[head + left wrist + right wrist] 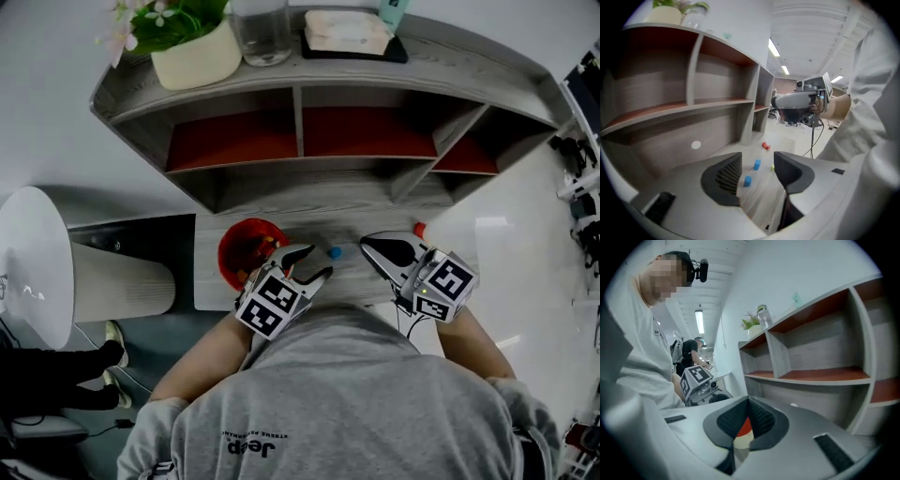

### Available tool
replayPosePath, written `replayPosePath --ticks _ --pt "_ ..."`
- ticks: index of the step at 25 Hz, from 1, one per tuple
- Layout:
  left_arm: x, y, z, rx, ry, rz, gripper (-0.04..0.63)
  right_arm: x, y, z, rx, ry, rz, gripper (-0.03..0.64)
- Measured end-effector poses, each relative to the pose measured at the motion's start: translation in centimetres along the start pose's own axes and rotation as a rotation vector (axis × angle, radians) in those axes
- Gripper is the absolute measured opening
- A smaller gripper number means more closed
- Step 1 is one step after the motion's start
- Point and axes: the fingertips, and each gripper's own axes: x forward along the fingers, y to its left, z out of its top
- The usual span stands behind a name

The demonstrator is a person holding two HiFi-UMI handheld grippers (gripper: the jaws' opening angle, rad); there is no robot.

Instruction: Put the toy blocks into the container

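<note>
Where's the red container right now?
In the head view the red container sits on the left side of the desk, right beside the left gripper; a blue block lies further right.

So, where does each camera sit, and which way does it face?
Head view: on the person's head, looking steeply down at the desk, shelf and red container; shows forearms, chest, left gripper, right gripper.
Left gripper view: rides the left gripper, looks along its open fingers at two blue blocks; shows a sleeve.
Right gripper view: rides the right gripper, looks along its closed fingers; shows the torso.
Shared: each gripper view shows the shelf and the other gripper.
</note>
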Motion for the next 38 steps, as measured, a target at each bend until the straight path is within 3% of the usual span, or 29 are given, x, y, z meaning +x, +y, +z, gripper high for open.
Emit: replayPosePath --ticks 4,8,12,15,19,22,24,26,29,34,38 --pt "8.3 -4.8 0.2 0.088 0.099 -0.055 0.237 -6.4 -4.3 -1.9 0.031 -0.008 -0.036 0.018" --pt "16.7 -8.5 -2.6 0.175 0.251 -0.067 0.194 -13.0 -8.0 -4.7 0.085 -0.001 -0.065 0.018" --pt "23.8 -11.1 -6.5 0.117 0.39 -0.079 0.192 -19.2 -11.4 -8.0 0.133 0.012 -0.102 0.018" --pt "27.8 -11.4 -9.4 0.139 0.494 -0.024 0.193 -23.0 -13.6 -10.1 0.166 0.021 -0.13 0.018" --pt "30.5 -10.9 -13.5 0.151 0.657 0.031 0.247 -26.5 -15.0 -12.4 0.206 0.031 -0.157 0.018" --pt "31.4 -10.6 -14.8 0.154 0.713 0.058 0.245 -28.1 -15.3 -13.8 0.228 0.037 -0.174 0.018" --pt "31.8 -10.6 -15.3 0.152 0.723 0.069 0.229 -28.8 -15.3 -14.2 0.236 0.033 -0.185 0.018" --pt "31.9 -10.6 -15.4 0.147 0.715 0.071 0.161 -29.1 -15.0 -14.4 0.24 0.029 -0.193 0.018" --pt "31.9 -11.1 -14.6 0.123 0.674 0.046 0.164 -28.9 -14.4 -14.5 0.246 0.033 -0.196 0.018" --pt "28.2 -11.7 -8.8 0.083 0.521 -0.011 0.164 -25.5 -12.2 -12.6 0.22 0.036 -0.17 0.018" --pt "20.2 -9.5 -2.8 0.084 0.369 -0.014 0.164 -19.6 -9.0 -9.3 0.162 0.027 -0.103 0.018"
